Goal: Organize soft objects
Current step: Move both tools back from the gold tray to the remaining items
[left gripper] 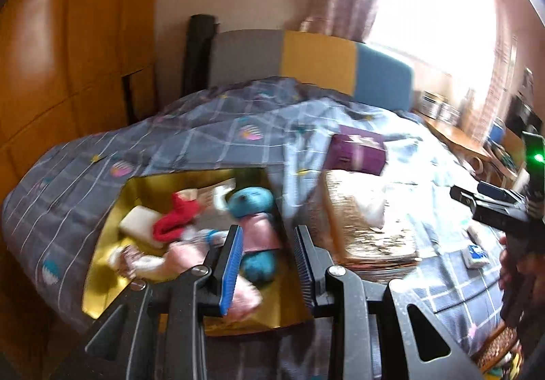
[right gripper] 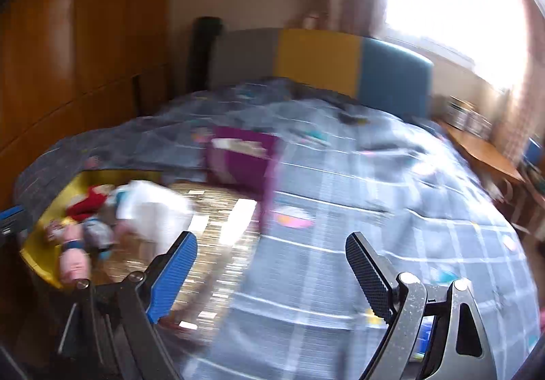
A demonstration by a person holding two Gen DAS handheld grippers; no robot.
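Right claw (right gripper: 270,272) tilts down over the quilt (right gripper: 374,209) — jaws wide, empty.

Both wrist views angle down over the bed (left gripper: 204,141) — sharing its headboard (right gripper: 320,60).

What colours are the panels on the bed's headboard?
The headboard has grey, yellow and blue panels, left to right; clearest in the left wrist view.

Grey grid-checked quilt (left gripper: 211,138) — yellow box (left gripper: 136,189), blue-pink doll (left gripper: 255,220), purple box (left gripper: 357,152)
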